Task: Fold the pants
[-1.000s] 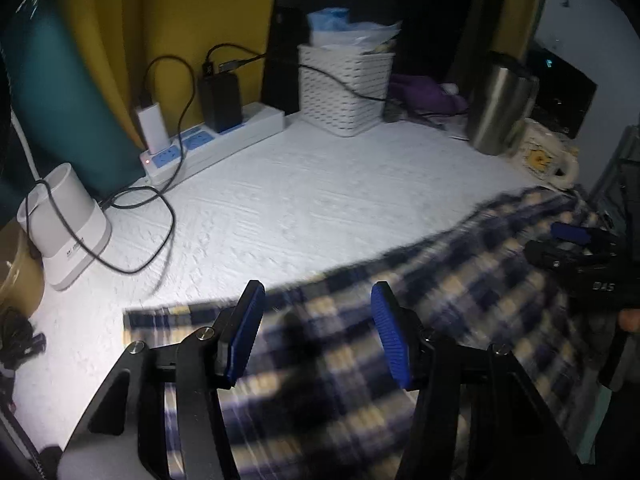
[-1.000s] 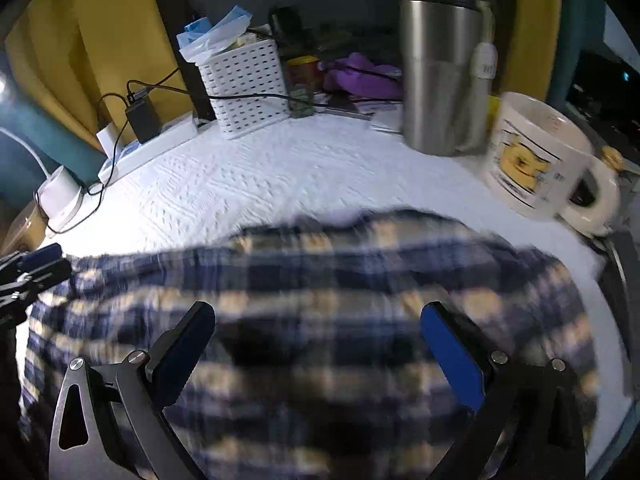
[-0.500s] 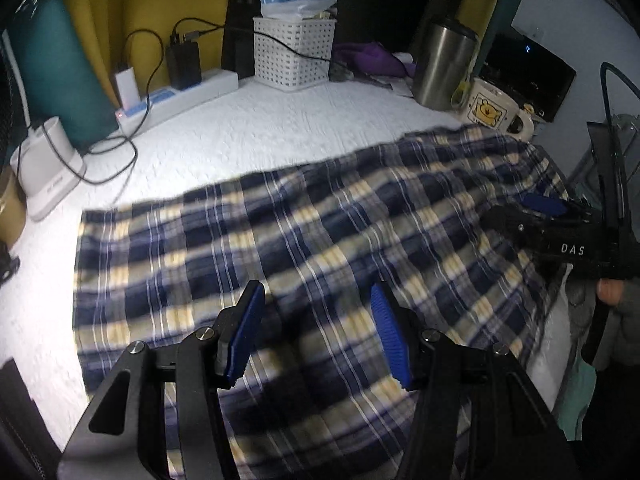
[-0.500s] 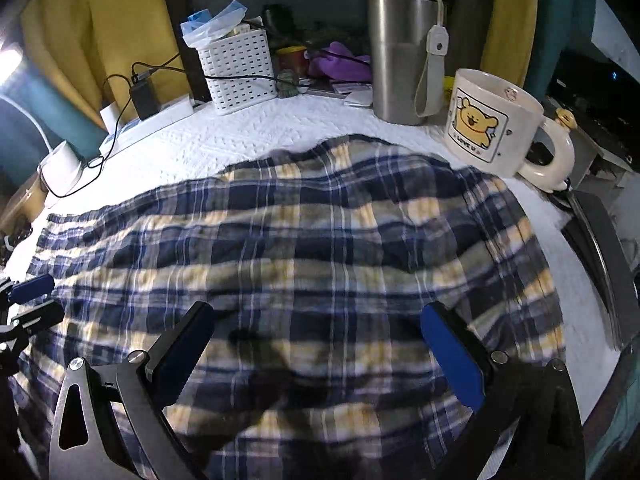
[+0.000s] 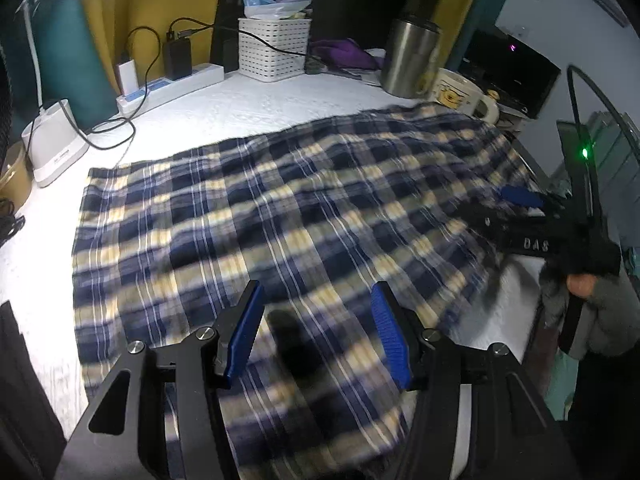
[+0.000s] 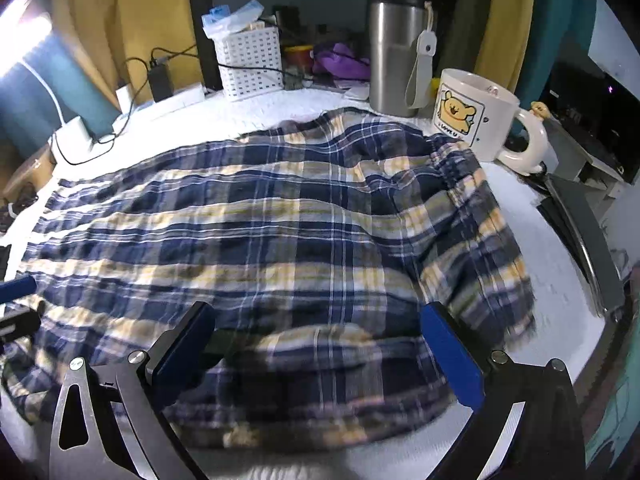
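While the plaid pants are lying spread across the white textured cover of the table, both grippers are hovering over the near edge of the cloth. The left gripper is holding its blue-padded fingers apart, with nothing pinched between them; the fabric below is showing through the gap. The right gripper is standing with its fingers wide apart, also gripping nothing, above a bunched fold of the pants. In the right wrist view the waistband end is lying rumpled just beside a white mug with a bear print, possibly touching it; contact is not clear. A steel tumbler is standing behind the mug. Farther back, a white perforated basket is holding plastic bags, and a power strip with plugged chargers is running along the yellow curtain. A white lamp base is sitting at the far left corner. In the left wrist view, a person's hand is gripping the right gripper's handle at the right edge.
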Tool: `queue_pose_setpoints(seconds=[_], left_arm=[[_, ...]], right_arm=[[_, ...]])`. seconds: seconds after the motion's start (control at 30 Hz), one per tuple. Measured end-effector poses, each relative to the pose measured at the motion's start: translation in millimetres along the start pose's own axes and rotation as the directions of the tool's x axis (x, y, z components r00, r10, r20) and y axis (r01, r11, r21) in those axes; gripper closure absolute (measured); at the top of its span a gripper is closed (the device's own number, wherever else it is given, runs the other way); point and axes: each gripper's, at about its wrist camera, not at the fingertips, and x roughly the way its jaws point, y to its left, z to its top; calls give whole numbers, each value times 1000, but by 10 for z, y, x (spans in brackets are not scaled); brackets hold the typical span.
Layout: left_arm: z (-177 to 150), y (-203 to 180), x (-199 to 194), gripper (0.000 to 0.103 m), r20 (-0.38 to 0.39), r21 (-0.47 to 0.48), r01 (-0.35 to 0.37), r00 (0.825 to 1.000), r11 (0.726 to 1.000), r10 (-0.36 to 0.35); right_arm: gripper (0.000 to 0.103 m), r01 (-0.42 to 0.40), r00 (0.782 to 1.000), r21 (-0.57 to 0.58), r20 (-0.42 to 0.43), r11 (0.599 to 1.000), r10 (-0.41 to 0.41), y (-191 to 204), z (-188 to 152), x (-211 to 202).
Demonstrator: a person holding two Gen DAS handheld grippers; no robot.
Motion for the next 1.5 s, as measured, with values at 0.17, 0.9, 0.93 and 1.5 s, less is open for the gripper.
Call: queue_pose_setpoints(seconds=[0.17, 0.9, 0.93, 1.5], left_arm=[[-219, -148, -151, 46, 2, 17, 27, 1000, 1000, -27], [-882, -485, -153, 93, 43, 164, -147, 989, 976, 142], [-892, -482, -163, 93, 43, 158, -148, 989, 976, 143], [-736, 438, -718, 45, 101, -123, -232, 964, 965, 245]], right_arm=[[0, 5, 1000, 0, 6, 1000, -5, 26, -120, -121], [0, 29, 999, 34, -19, 999, -29, -174, -617, -340], [0, 28, 999, 34, -21, 999, -28, -176, -634, -339], [0, -17, 1000, 75, -7, 997, 18, -205, -574, -428]])
